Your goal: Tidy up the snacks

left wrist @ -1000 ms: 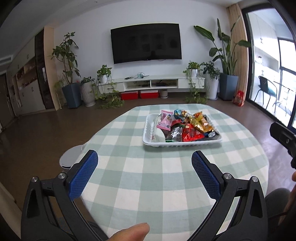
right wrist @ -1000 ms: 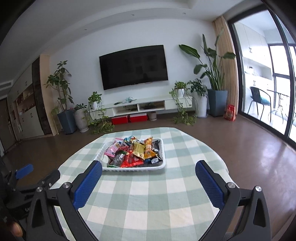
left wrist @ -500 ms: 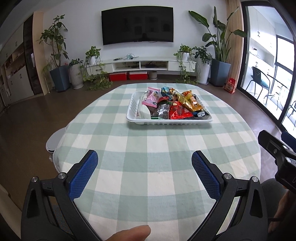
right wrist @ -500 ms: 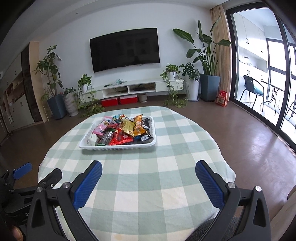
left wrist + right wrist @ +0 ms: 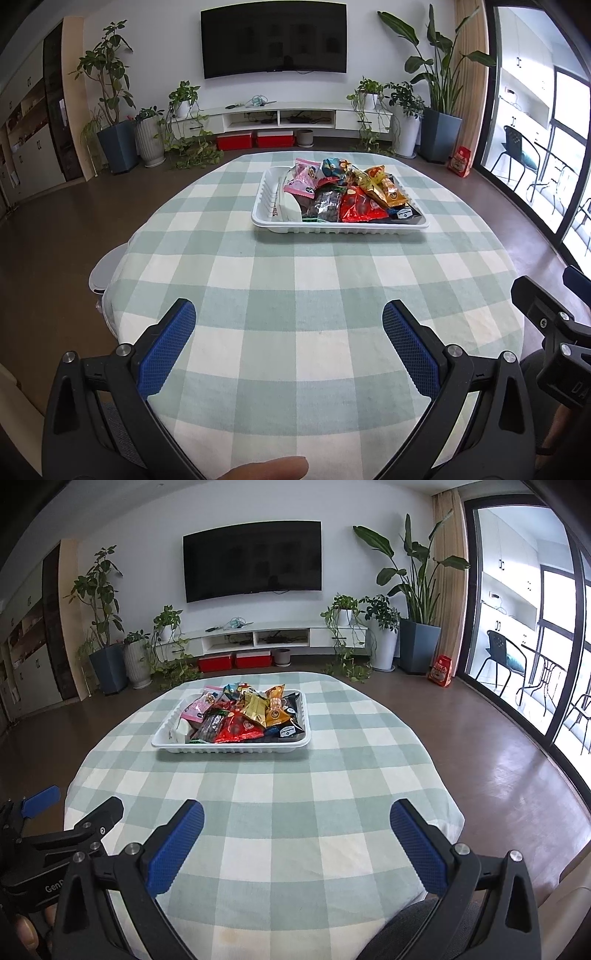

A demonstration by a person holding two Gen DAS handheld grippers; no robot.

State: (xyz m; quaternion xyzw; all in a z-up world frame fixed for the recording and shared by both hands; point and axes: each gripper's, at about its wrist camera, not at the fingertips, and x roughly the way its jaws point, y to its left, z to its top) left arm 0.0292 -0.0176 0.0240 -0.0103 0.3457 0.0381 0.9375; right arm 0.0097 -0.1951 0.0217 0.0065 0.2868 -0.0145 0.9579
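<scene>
A white tray [image 5: 332, 228] heaped with several colourful snack packets [image 5: 360, 206] stands on the far half of a round table with a green-and-white checked cloth [image 5: 295, 295]. The tray also shows in the right wrist view [image 5: 229, 748], with its packets [image 5: 236, 727]. My left gripper [image 5: 289, 325] is open and empty above the near part of the table. My right gripper [image 5: 296, 823] is open and empty, also near the front edge. Both are well short of the tray.
A white stool [image 5: 105, 269] sits by the table's left edge. Beyond the table are brown floor, a TV [image 5: 273, 37], a low white cabinet [image 5: 280, 118], potted plants and a glass door at the right.
Both grippers have risen and tilted downward over the table, so the tray sits higher and nearer in view. Both stay open and empty.
</scene>
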